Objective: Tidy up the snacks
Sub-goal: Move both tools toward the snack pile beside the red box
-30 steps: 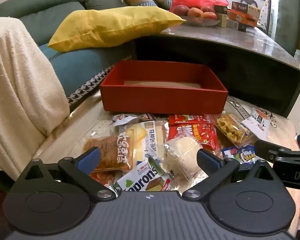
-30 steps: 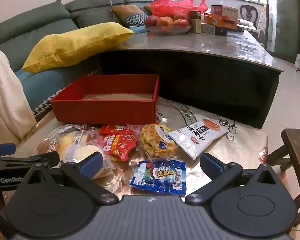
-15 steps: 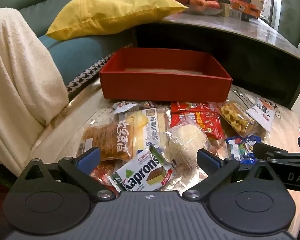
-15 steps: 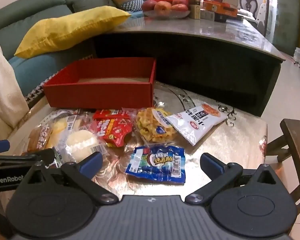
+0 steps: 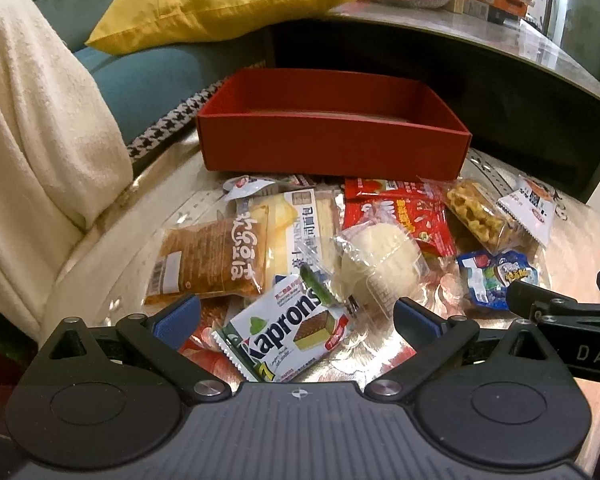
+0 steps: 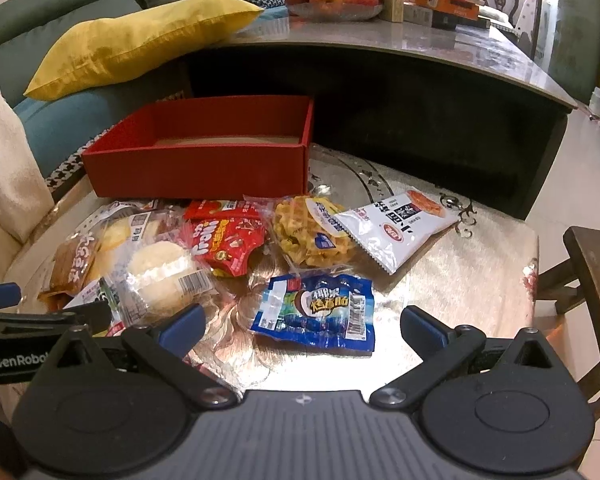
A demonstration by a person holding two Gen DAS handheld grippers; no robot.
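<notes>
An empty red box [image 5: 332, 148] [image 6: 204, 160] stands at the far side of a low table. Several wrapped snacks lie in front of it: a white Kaprons wafer pack [image 5: 288, 332], a round white cake in clear wrap [image 5: 380, 268] [image 6: 160, 272], a brown bread pack [image 5: 212, 256], a red candy bag [image 5: 400, 216] [image 6: 228, 240], a waffle pack [image 5: 476, 212] [image 6: 312, 232], a white sachet [image 6: 396, 228] and a blue packet [image 5: 496, 280] [image 6: 316, 308]. My left gripper [image 5: 296, 316] hangs open over the Kaprons pack. My right gripper [image 6: 300, 328] is open just above the blue packet.
A cream blanket [image 5: 32, 140] drapes over the left edge. A yellow cushion [image 5: 220, 0] lies on the teal sofa behind. A dark high table [image 6: 380, 72] with apples and boxes stands past the box. A wooden chair [image 6: 588, 280] is at the right.
Both grippers have tilted down and moved in closer over the snacks; the Kaprons pack and the blue packet now sit larger between the fingers. Nothing has been picked up.
</notes>
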